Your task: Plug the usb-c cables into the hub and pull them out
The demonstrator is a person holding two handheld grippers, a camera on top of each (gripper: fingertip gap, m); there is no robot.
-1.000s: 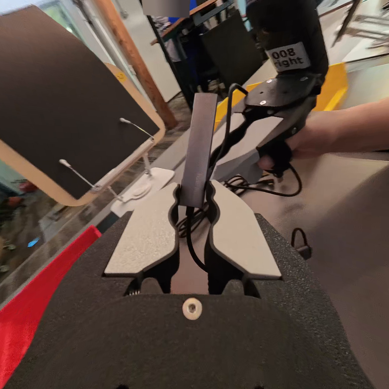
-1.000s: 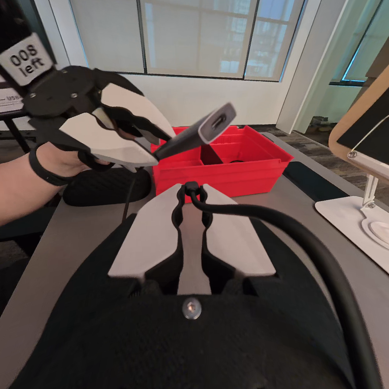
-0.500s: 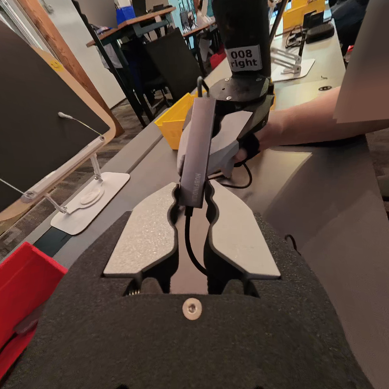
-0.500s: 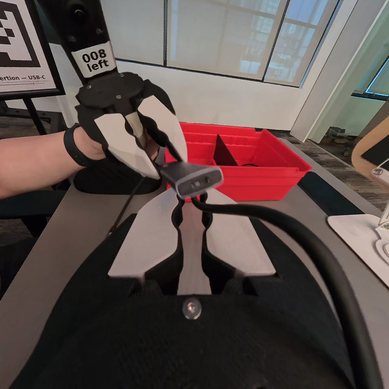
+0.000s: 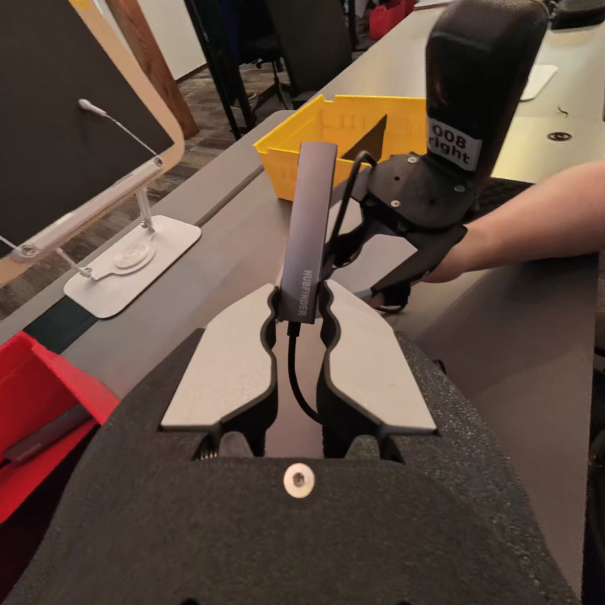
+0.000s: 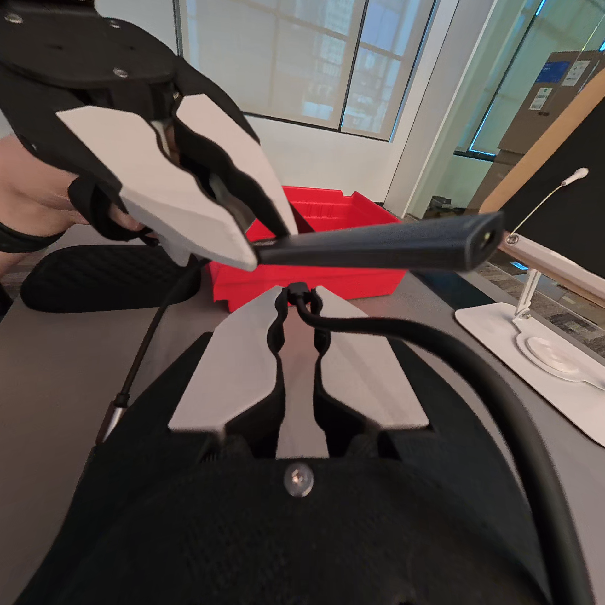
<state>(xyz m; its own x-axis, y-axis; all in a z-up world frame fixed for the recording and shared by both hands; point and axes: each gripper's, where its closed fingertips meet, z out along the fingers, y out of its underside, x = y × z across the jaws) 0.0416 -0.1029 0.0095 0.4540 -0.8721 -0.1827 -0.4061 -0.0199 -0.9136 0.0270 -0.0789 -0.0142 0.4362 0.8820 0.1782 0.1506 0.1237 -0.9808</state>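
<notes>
My left gripper [image 5: 298, 296] is shut on the near end of a dark grey hub [image 5: 311, 222], which sticks up and away above the table; its own black lead [image 5: 296, 376] runs back between my fingers. In the right wrist view the hub [image 6: 376, 244] crosses from the left gripper [image 6: 258, 252] to the right, its end port facing right. My right gripper [image 6: 298, 291] is shut on the black plug of a USB-C cable [image 6: 409, 330], just below the hub and apart from it. The right gripper also shows in the left wrist view [image 5: 340, 255], beside the hub.
A red bin [image 6: 314, 281] stands behind the grippers and a yellow bin [image 5: 327, 137] at the far side of the grey table [image 5: 203, 262]. A white stand [image 6: 523, 347] holds a dark board on the right. A black pad [image 6: 104, 278] lies left. A silver plug [image 6: 113, 419] lies on the table. The grippers are tip to tip, or close to it.
The left gripper swung the hub so that its end port now points right instead of facing the right wrist camera. The right gripper sits lower beside the hub. Both grasps are unchanged.
</notes>
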